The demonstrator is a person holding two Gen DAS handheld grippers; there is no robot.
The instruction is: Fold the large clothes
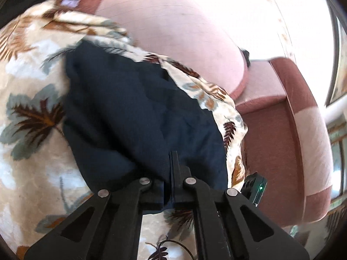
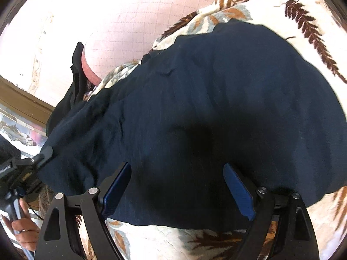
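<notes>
Leaf-print blanket (image 1: 32,108) underneath; left gripper (image 1: 173,158) pinching navy garment (image 2: 216,97); right gripper (image 2: 177,186) wide, angled down.

The garment (image 2: 195,99) lies on the blanket (image 2: 299,10) (which covers the sofa (image 1: 184,21) seat).

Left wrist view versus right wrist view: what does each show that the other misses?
Only the left wrist view shows the left gripper shut on a lifted fold of the navy garment, plus the sofa's armrest. Only the right wrist view shows the right gripper open over the spread cloth, the person's hand on the other handle, and the window frame. Both show the garment, the leaf-print blanket and the pink cushion.
</notes>
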